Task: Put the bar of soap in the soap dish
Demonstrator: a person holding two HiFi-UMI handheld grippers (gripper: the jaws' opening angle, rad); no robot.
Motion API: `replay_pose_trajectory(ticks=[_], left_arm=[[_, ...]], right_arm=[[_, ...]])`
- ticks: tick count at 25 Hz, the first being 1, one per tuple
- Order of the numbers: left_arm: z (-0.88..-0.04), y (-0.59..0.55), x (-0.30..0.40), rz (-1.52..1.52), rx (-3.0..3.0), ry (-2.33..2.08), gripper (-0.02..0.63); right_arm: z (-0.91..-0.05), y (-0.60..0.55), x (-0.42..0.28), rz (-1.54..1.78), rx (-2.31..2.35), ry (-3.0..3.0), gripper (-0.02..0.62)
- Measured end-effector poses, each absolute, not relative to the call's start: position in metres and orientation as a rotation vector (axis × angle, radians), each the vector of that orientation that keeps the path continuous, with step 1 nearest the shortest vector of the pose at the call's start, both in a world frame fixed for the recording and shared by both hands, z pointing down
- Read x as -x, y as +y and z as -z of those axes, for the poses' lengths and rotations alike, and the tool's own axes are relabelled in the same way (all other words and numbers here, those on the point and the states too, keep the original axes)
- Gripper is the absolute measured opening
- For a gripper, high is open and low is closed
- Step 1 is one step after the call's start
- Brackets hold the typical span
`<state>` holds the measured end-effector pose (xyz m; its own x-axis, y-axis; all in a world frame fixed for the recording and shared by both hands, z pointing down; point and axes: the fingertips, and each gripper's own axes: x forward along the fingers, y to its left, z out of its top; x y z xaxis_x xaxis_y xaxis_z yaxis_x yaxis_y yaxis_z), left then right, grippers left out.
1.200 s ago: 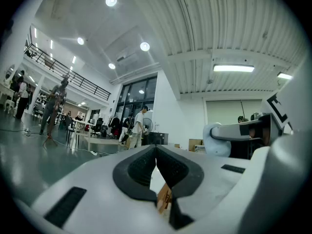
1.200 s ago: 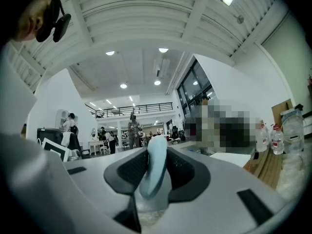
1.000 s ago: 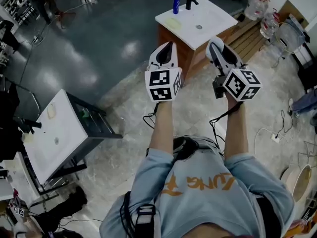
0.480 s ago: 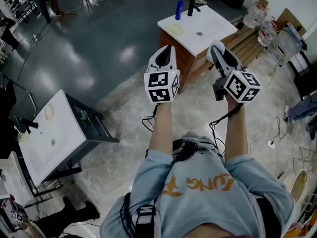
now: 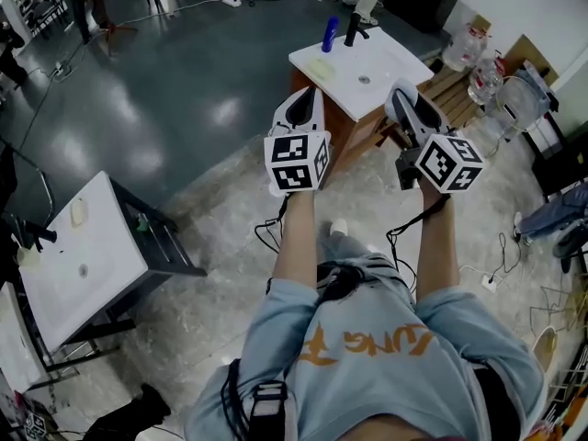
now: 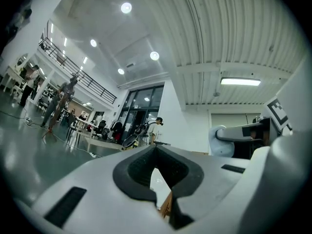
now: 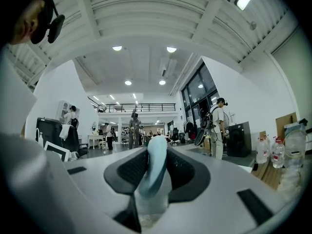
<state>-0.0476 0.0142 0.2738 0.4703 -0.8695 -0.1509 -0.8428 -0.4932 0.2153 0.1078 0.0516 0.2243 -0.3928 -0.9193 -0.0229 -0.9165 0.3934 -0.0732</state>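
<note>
- Pads of my right gripper [image 5: 401, 95] are clamping the bar of soap [image 7: 155, 172]; the pale bar is standing on edge between them.
- I am holding my left gripper [image 5: 309, 97] just beside the right one, its jaws standing a little apart with nothing between them.
- I am pointing both grippers about level toward the desk [image 5: 395, 58] ahead of me, a wooden cabinet with a white basin top.
- On that desk the pale yellowish soap dish [image 5: 322, 67] is lying near the left edge, well apart from the soap.
- A blue bottle [image 5: 329, 33] and a black tap [image 5: 352, 28] are standing behind the dish.
</note>
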Motion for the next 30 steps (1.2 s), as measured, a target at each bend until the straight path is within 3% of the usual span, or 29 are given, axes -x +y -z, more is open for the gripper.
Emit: replay_pose_trajectory(ticks=[15,30], left_arm=[[-0.324,-0.096,0.041,0.225,-2.493,-1.593,0.025],[-0.468,-0.240,-0.049,-0.148,-2.298,-1.460,0.025]], right_arm=[[-0.274,-0.078,-0.126,0.237,1.614,2.621,0.137],[-0.410,-0.254,-0.212,0.703,1.633,2.598,0.137]])
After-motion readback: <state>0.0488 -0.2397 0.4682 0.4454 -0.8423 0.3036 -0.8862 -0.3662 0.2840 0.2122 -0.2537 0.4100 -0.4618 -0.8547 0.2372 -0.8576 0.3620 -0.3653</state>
